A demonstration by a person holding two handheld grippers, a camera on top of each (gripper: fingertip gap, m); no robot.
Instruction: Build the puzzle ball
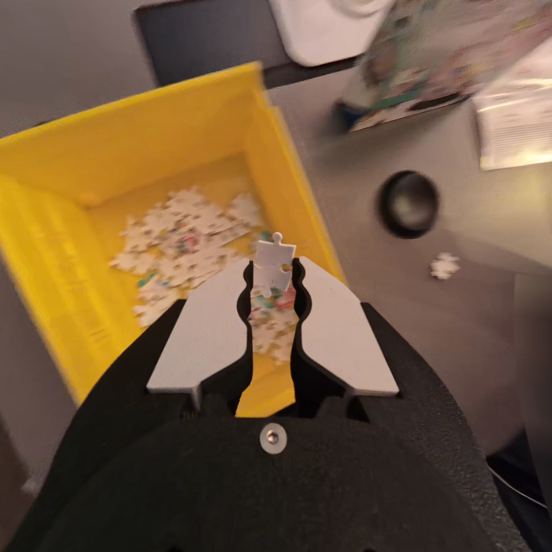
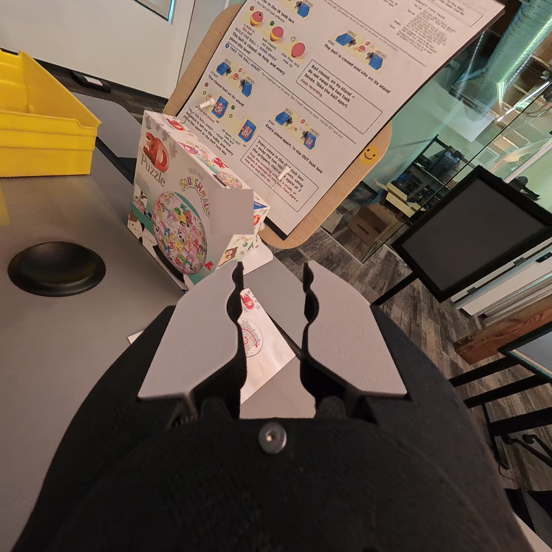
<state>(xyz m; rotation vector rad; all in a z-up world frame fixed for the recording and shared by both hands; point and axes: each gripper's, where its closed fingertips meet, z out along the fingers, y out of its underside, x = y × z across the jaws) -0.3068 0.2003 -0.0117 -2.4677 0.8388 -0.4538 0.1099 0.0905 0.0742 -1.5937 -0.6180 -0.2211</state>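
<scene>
The left tool [image 1: 273,265] pinches a single white puzzle piece [image 1: 274,264] between its tips, held upright above the yellow bin [image 1: 125,155]. The bin rests on the grey bench [image 1: 373,143] and holds a loose heap of pieces [image 1: 185,239] on its floor, none visibly joined; motion blur hides the detail. One stray piece [image 1: 444,265] lies on the bench beside the bin, near a round black stand [image 1: 408,203].

The right tool [image 2: 271,268] is spread and holds nothing. It hangs above an instruction sheet [image 2: 263,343] at the bench's edge, next to the puzzle box [image 2: 185,203], which stands upright in front of a printed board [image 2: 298,89].

No assembled section of the ball appears in either view, and the stand is bare. The build is judged to be at or near its start: one piece is picked and almost the entire ball remains to be assembled.
</scene>
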